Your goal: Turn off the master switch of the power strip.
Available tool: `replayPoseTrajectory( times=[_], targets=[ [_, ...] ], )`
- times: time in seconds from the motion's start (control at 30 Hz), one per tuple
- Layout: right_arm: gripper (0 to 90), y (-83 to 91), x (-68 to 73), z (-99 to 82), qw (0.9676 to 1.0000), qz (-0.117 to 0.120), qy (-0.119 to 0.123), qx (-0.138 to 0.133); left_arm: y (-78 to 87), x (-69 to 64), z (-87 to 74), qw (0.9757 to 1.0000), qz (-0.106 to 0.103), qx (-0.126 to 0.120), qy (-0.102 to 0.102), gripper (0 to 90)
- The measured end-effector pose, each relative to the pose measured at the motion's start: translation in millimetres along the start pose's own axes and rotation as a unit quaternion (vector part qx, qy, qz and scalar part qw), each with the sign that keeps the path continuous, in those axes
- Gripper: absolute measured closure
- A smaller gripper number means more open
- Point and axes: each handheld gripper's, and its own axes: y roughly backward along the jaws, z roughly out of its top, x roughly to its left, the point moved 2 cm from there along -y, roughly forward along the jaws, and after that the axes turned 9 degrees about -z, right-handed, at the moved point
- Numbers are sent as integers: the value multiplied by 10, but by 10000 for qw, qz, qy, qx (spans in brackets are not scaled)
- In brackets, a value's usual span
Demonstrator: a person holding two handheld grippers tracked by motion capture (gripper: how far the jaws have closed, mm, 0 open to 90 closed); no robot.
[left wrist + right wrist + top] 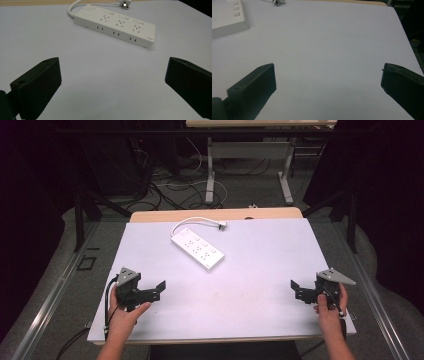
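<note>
A white power strip (197, 249) is seen lying flat on the pale surface (260, 270), set at a slant in the far-centre part of it, with its white cable (192, 221) looped behind it and ended by a plug (222, 224) near the far edge. The left hand-held gripper (159, 290) is held near the front left corner of the surface, its jaws spread wide with nothing between them. The power strip is placed ahead of it and off to its right, well apart from the jaw tips; in the left gripper view the power strip (115, 25) is found in the upper middle, beyond the open gap, with three socket groups and their switches turned upward. The right hand-held gripper (295, 290) is held near the front right corner, its jaws likewise spread and empty. The power strip is placed ahead of it and off to its left, also well apart; in the right gripper view one end of the power strip (227, 18) is caught at the upper left corner, and the plug (279, 2) is glimpsed at the top edge. Bare surface is shown between both pairs of jaws.
</note>
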Motion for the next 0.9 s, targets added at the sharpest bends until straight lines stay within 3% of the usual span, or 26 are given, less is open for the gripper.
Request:
replayPoseTrajectory(
  times=[0.27,0.5,0.7,0.73,0.77,0.9],
  targets=[
    [0,8,-1,-8,10000,17,17,12,-97,-197,71,9997,-205,43,-150,36],
    [0,9,3,-11,10000,26,13,18,-165,-265,118,9988,-243,218,-374,95],
    [0,7,-1,-15,10000,30,4,70,-193,-295,203,9988,-378,180,-269,150],
    [0,-24,6,-16,9999,12,-13,-137,-194,-293,223,9988,-371,165,-274,155],
    [0,-26,13,-18,9999,8,-26,-145,-200,-297,238,9989,-384,152,-236,157],
    [0,-13,12,-18,10000,84,0,14,-221,-292,300,9988,-374,177,-271,188]
  ],
)
